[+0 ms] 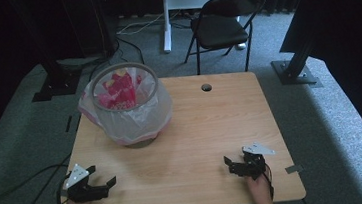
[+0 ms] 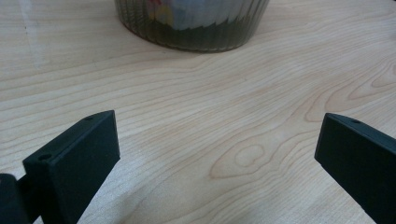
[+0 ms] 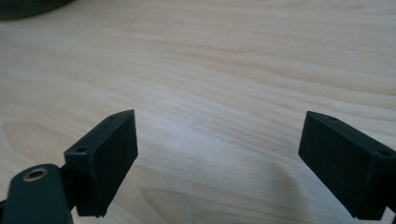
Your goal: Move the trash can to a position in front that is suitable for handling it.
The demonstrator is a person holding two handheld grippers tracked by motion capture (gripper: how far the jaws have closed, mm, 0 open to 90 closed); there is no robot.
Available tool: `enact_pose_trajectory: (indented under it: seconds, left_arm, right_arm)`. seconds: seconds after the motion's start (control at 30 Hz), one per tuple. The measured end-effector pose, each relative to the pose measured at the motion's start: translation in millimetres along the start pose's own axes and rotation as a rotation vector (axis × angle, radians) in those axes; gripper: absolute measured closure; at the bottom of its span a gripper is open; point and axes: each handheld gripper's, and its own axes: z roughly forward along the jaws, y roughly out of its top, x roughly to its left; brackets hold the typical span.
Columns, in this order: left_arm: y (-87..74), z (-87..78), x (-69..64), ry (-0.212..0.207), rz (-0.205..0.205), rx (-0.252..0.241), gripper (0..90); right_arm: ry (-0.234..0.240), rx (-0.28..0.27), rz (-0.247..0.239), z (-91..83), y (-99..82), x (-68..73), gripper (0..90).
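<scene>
A round bin (image 1: 126,104) lined with a clear plastic bag stands on the back left of the wooden table (image 1: 211,124), with pink and red wrapping (image 1: 120,90) inside. My left gripper (image 1: 101,175) rests near the front left edge, open and empty. In the left gripper view the left gripper (image 2: 217,123) points at the ribbed base of the bin (image 2: 191,23) across bare wood. My right gripper (image 1: 230,166) sits near the front right, open with nothing between its jaws. The right gripper (image 3: 219,121) faces bare tabletop, with the bin's edge (image 3: 28,7) at the top left.
A cable hole (image 1: 206,87) sits at the table's back middle. Behind the table stand a black folding chair (image 1: 224,22) and a white desk leg (image 1: 165,18). Black stand bases (image 1: 56,84) (image 1: 294,71) flank the table. A cable (image 1: 12,193) loops on the carpet at left.
</scene>
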Motion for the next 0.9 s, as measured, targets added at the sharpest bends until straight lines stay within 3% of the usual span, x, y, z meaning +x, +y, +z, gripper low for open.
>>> enact_pose_trajectory:
  seconds: [0.23,0.37,0.5,0.57,0.7,0.9]
  left_arm:
    - [1.5,3.3,-3.0,0.003,0.016,0.028,0.0]
    - [1.8,2.6,0.4,0.008,0.0,0.001,0.0]
    - [4.5,4.6,5.2,0.006,-0.012,0.002,0.0]
    - [5.4,4.7,8.8,-0.003,-0.016,-0.006,0.0]
    - [7.4,5.5,18.0,-0.002,-0.034,0.015,0.0]
    - [10.8,7.8,26.6,-0.003,-0.057,0.008,0.0]
  right_arm:
    - [0.026,0.052,-0.057,6.1,2.7,5.3,11.0]
    - [0.055,0.078,-0.068,12.9,7.9,3.8,11.0]
    - [0.059,0.083,-0.082,19.1,13.0,7.2,11.0]
    - [0.1,0.076,-0.073,26.4,19.3,9.9,11.0]
    - [0.115,0.073,-0.066,34.3,27.2,11.1,11.0]
    - [0.136,0.039,-0.082,41.0,42.5,19.2,11.0]
